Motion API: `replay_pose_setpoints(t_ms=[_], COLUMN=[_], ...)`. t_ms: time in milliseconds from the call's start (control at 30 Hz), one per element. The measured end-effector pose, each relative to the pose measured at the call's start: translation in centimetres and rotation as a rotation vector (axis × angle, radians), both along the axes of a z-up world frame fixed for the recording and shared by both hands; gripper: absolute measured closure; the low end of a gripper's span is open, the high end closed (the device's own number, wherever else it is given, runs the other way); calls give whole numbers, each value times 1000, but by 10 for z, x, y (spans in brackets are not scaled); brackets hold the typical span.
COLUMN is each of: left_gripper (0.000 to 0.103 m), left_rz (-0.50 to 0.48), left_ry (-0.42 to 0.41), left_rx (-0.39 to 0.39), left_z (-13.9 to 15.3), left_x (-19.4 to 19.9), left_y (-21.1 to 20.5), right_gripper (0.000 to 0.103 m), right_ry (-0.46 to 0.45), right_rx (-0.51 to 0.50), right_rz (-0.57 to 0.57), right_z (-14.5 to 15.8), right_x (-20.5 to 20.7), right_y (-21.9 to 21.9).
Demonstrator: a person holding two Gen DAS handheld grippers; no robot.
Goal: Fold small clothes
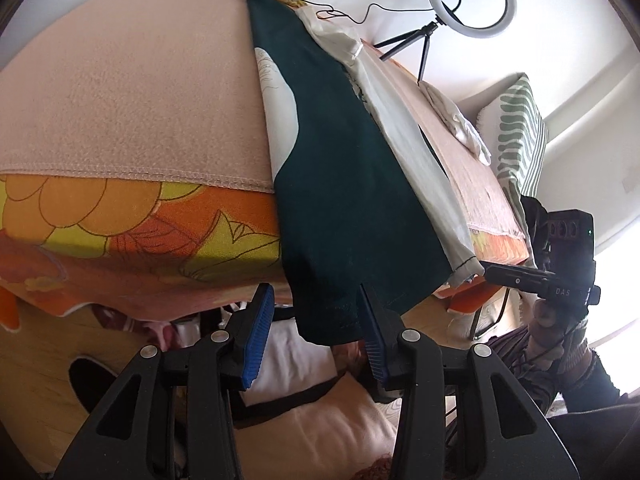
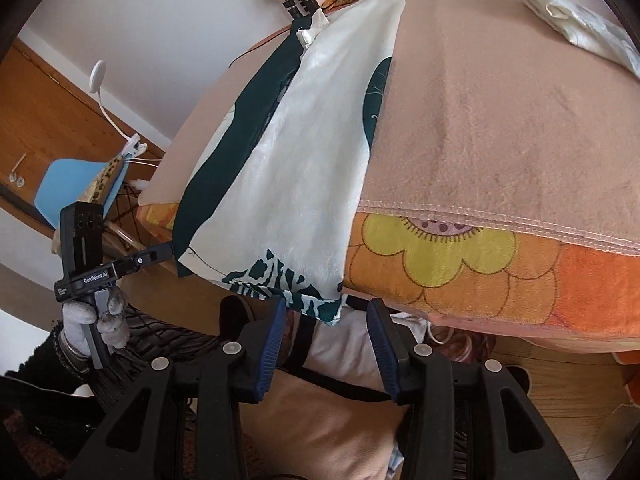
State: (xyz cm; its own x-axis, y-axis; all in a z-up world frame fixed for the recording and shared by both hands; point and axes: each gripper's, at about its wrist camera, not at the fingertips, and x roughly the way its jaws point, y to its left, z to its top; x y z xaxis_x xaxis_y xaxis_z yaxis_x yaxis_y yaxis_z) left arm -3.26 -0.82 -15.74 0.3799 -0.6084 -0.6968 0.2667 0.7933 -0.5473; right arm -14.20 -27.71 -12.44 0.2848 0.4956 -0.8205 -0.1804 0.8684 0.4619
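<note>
On the table (image 1: 120, 100) under its peach fleece cover, we see the dark green and white satin garment (image 1: 340, 184) lying as a long strip overhanging the near edge, partly folded with shorter folds left, both hand-held grippers, left (image 1: 316, 332) and right (image 2: 328, 344), wide open, holding nothing.

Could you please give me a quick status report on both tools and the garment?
Left tool open at the hanging hem of the dark green and white garment. Right tool open under its other corner. Garment draped over the table edge, ungripped. Nothing blocking.
</note>
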Motion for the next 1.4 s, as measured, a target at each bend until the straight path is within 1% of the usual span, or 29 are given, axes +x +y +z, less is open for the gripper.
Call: replay_pose_setpoints(t_ms=[33,67,100,133,200,233,267,333,400,433,467,533,600,633,733,767,800,833,867,900,933,1033,1133,1200,1233,1267,1300,1333,1400], left_gripper=[62,62,62,65,65,70,81,85,85,85,83,79,79,79,79,83,83,98,101,101,101,101,101,101,101,101,101,101,101], left_rz=[-4,-10,-14,-19,-30,-34,-39,-43,-35,-27,-14,-4,-5,-8,-29,-41,-52,-60,-71,-72,-71,-47,-34,-43,-47,-50,-57,-70,-73], left_ry=[-2,0,5,11,24,23,19,-1,-6,0,7,24,42,45,49,42,37,26,8,-4,-13,-14,-30,-44,-55,-59,-57,-50,-46], left_rx=[0,-4,-8,-17,-32,-40,-41,-25,-23,-25,-29,-44,-51,-49,-61,-67,-62,-51,-37,-28,-23,-42,-39,-24,-8,0,1,-7,-10], left_z=[0,0,-2,-3,-6,-6,-6,-3,-2,-3,-5,-7,-9,-10,-11,-10,-10,-9,-6,-4,-2,3,8,11,12,13,13,12,11], left_x=[0,1,1,1,2,2,2,0,1,2,4,6,10,10,12,12,11,10,7,6,4,1,-2,-4,-5,-5,-5,-5,-5], left_y=[-1,-3,-3,-2,-3,-3,-4,-4,-2,-2,0,2,1,0,-4,-6,-8,-9,-11,-11,-9,0,7,6,6,3,2,2,2], right_gripper=[70,81,85,91,93,93,93,93,86,66,52,52,52,57,76,84,89,96,97,98,101,103,103,100,97,86,77,67,67], right_ry=[2,1,1,9,15,11,8,-5,-35,-48,-62,-58,-52,-46,-6,-1,0,-1,-6,-12,-19,-57,-100,-117,-119,-100,-94,-104,-92], right_rx=[4,-4,-4,-1,-1,-9,-22,-51,-79,-102,-126,-113,-108,-111,-67,-62,-65,-70,-82,-92,-104,-129,-170,-282,-315,-338,-348,-354,-308], right_rz=[10,26,45,64,98,106,110,114,100,94,92,104,123,129,138,142,152,162,167,168,160,105,70,73,99,160,188,185,157], right_z=[-2,-3,-5,-6,-8,-8,-8,-5,1,3,5,5,3,1,-8,-10,-11,-11,-10,-8,-5,6,17,19,18,15,13,14,16], right_x=[1,2,1,0,-2,-4,-5,-9,-14,-13,-12,-9,-6,-3,6,8,8,6,2,-2,-7,-24,-42,-53,-57,-62,-64,-66,-60], right_y=[3,8,13,18,25,26,26,25,18,16,15,14,18,19,24,26,30,33,37,39,41,40,41,47,49,52,53,51,43])
